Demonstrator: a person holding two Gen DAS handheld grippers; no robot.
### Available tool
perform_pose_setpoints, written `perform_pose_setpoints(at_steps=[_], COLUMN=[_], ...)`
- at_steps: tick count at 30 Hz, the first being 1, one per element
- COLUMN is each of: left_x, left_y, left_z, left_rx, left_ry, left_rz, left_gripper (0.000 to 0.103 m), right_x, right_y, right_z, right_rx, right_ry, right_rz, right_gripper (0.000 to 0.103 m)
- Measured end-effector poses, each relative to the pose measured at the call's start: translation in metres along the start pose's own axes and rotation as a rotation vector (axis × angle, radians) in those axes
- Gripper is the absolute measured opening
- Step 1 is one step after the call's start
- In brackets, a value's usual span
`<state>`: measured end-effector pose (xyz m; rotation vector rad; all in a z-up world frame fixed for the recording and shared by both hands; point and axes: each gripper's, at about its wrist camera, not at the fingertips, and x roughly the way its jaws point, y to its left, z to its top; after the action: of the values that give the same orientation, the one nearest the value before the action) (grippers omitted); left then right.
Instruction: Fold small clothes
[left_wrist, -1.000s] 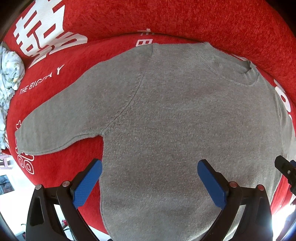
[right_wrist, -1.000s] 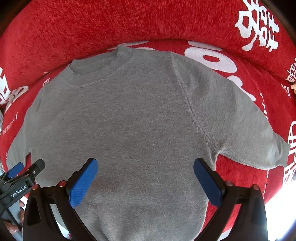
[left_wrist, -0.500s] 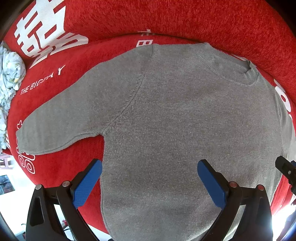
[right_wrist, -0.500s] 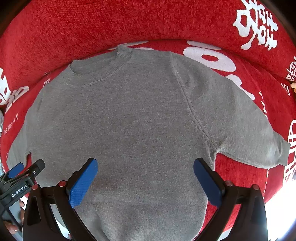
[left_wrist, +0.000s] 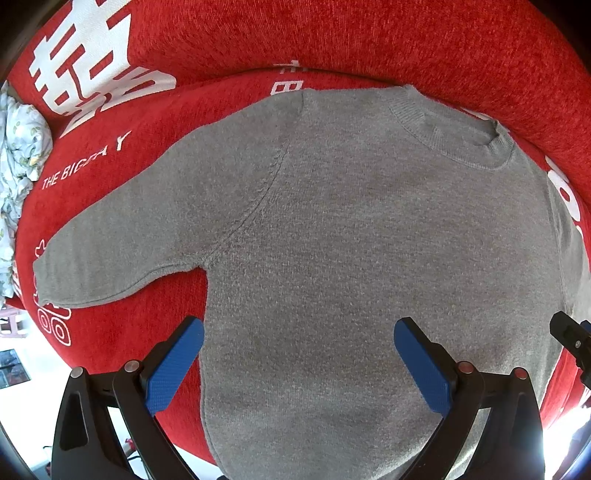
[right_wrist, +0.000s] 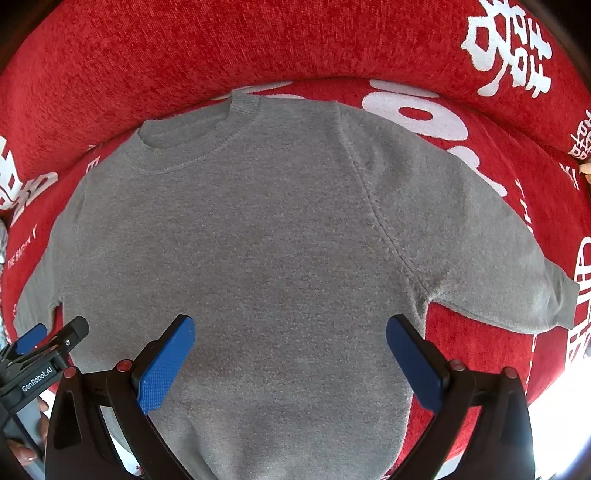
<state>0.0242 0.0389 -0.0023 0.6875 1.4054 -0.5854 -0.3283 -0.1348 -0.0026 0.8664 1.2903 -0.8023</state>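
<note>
Grey sweater (left_wrist: 351, 240) lies flat on the red sofa (left_wrist: 369, 40), sleeves spread. Left tool (left_wrist: 299, 363) and right tool (right_wrist: 291, 360) hover above the hem, both wide open, holding nothing. Risk: pinching one knit layer, or dragging it askew on the plush cover.

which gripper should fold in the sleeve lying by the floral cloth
Left, probably. The left gripper hangs open nearest that sleeve of the grey sweater; the right gripper is farther.
</note>
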Motion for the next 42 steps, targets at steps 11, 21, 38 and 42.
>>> perform_pose_setpoints(at_steps=[11, 21, 38, 42], left_x=[-0.0002, -0.0009, -0.0017, -0.0015], left_y=[-0.0007, -0.0002, 0.0016, 0.0022], left_z=[-0.0006, -0.0007, -0.0036, -0.0040], left_rx=[0.000, -0.002, -0.005, -0.004], left_ry=[-0.001, -0.001, -0.001, -0.002], left_rz=[0.000, 0.000, -0.004, -0.005], left_gripper=[0.103, 0.103, 0.103, 0.103], right_x=[0.0007, 0.0006, -0.0016, -0.0018], right_y=[-0.0012, 0.0001, 0.0045, 0.0056], right_z=[-0.0003, -0.0009, -0.0020, -0.0019], right_rx=[-0.005, -0.007, -0.009, -0.008], right_ry=[0.000, -0.002, -0.006, -0.005], right_rz=[0.002, 0.003, 0.002, 0.002], right_gripper=[0.103, 0.103, 0.103, 0.103])
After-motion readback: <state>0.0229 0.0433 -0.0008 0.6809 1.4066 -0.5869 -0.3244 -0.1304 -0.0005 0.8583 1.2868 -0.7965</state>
